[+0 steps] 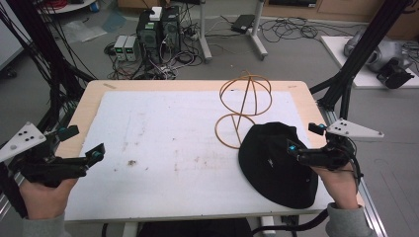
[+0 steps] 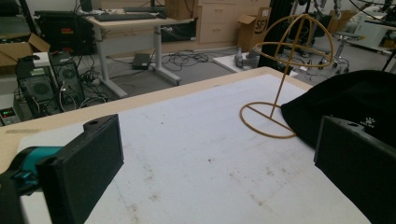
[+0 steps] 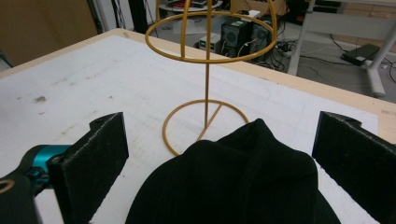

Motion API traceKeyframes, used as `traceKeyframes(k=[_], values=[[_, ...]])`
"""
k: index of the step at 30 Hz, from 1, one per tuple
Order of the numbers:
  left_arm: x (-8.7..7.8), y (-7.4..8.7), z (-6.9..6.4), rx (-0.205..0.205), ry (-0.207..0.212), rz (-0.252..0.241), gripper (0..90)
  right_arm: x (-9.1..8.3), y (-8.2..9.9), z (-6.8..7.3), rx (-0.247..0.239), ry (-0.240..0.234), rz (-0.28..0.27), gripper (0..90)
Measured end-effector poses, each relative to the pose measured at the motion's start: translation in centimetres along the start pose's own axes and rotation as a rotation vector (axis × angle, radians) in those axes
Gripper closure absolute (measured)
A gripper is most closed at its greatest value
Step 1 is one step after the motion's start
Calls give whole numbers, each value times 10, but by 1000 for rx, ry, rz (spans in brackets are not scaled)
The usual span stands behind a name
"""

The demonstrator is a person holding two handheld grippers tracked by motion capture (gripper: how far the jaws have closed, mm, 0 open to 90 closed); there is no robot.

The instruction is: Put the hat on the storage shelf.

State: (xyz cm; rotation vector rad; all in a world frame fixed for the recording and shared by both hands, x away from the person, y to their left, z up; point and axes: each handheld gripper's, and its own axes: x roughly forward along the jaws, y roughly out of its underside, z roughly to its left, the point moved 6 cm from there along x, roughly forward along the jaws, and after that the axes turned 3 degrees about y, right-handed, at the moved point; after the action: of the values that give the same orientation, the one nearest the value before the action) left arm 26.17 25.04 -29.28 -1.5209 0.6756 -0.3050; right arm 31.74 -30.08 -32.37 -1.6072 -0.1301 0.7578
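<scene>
my right hand-held gripper [image 3: 219, 154] gapes over the black cap [image 3: 243, 182] — left hand-held gripper [image 2: 215, 158] wide apart above the bare counter [image 2: 187, 140].

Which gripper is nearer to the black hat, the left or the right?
Right. The right gripper hovers open over the black hat; the left gripper is far across the table, also open.

Black cap [image 1: 276, 163] crumpled flat on white mat; overlaps base ring of upright gold wire stand [image 1: 243, 106].

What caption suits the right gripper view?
Open right tongs poised over a black hat before a gold wire hat stand.
</scene>
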Motion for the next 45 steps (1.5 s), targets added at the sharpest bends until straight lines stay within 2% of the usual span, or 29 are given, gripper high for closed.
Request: traceKeyframes(k=[9,12,16,26,28,29,32,33,37,45], values=[[-4,2,2,-6,-8,2,17,8,2,-4,42,46,25,29],[-4,3,2,-7,-10,2,17,13,5,-3,39,45,49,30],[-5,3,3,-9,-11,2,17,17,7,-2,9,34,51,45],[-4,5,5,-15,-16,7,17,23,18,-10,36,61,96,86],[-4,6,6,-15,-19,11,17,23,19,-10,38,64,98,108],[-3,7,8,-19,-23,18,17,23,20,-11,48,59,107,180],[-3,8,9,-24,-24,16,17,24,22,-12,69,59,118,192],[-3,8,9,-25,-23,16,17,25,25,-13,79,58,141,220],[-3,8,9,-26,-22,19,17,28,29,-13,72,51,164,314],[-3,8,10,-27,-23,20,17,26,30,-16,73,69,182,469]])
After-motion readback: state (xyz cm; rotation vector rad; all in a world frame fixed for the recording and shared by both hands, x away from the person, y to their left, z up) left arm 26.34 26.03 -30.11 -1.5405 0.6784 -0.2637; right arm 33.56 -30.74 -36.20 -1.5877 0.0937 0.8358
